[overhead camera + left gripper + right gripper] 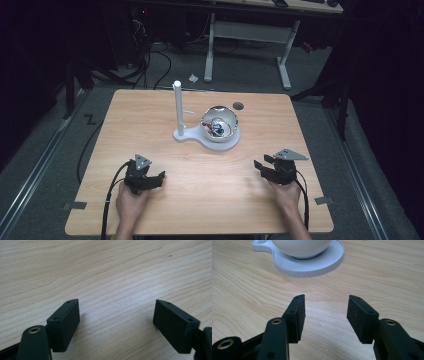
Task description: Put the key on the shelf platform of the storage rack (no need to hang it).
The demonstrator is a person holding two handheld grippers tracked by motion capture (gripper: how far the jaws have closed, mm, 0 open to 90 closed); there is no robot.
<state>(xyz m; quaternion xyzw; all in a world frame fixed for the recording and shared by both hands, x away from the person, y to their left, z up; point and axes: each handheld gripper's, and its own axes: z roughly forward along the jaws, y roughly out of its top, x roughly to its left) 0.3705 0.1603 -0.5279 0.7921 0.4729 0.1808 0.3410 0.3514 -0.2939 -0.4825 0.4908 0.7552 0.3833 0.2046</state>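
From the high view, a shiny bowl (219, 123) sits on a white stand (186, 135) with an upright white post (177, 107), near the middle of the wooden tabletop (150, 107). Small coloured bits lie inside the bowl, too small to make out. The left gripper (156, 179) rests low near the front left, held by a hand (131, 204), well apart from the stand. The right gripper (263, 164) is at the front right, in the other hand (286, 192).

The left gripper view gives bare wood grain between its jaws, which stand wide apart with nothing held. The right gripper view adds the bowl's white underside (300, 247) and the ribbed edge of the stand (312, 266) ahead of its gripper (325, 308), whose jaws are also spread and empty, short of the stand.
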